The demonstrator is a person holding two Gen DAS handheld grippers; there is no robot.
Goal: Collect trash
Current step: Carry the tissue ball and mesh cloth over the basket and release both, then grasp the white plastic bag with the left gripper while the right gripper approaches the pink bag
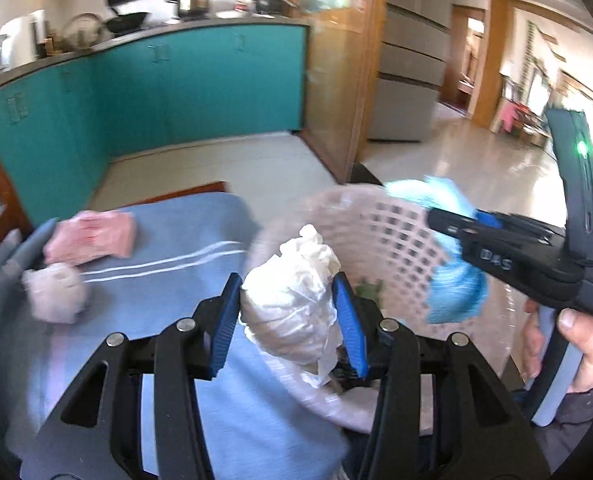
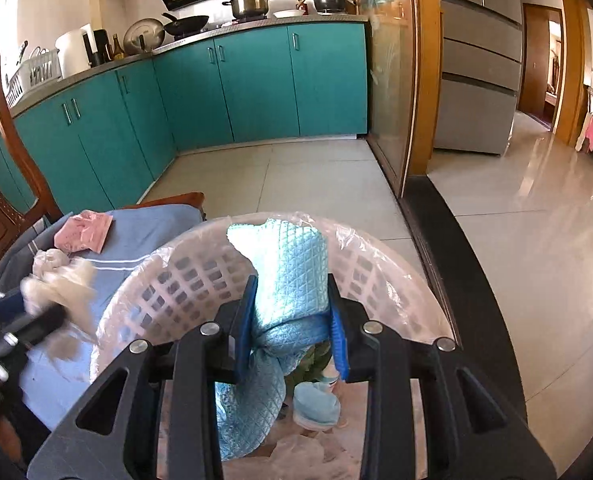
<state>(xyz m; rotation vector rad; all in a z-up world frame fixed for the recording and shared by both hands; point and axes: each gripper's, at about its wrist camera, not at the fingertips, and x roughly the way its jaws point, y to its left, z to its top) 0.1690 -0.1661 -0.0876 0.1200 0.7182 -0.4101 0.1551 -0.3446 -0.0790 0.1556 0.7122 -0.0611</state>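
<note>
Two grippers each carry trash at a lattice waste basket (image 2: 168, 280) lined with clear plastic. Nearest, the left gripper (image 1: 288, 320) is clamped on a crumpled white tissue (image 1: 296, 292), held at the basket's near-left rim beside the blue cloth-covered table (image 1: 168, 280). The right gripper (image 2: 292, 320) is clamped on a quilted light-blue cloth (image 2: 284, 272) over the basket's inside, where more scraps lie. Farther back on the table rest a grey paper wad (image 1: 54, 292) and, toward its far edge, a pink packet (image 1: 90, 238). Teal cabinets (image 2: 256, 80) stand beyond.
</note>
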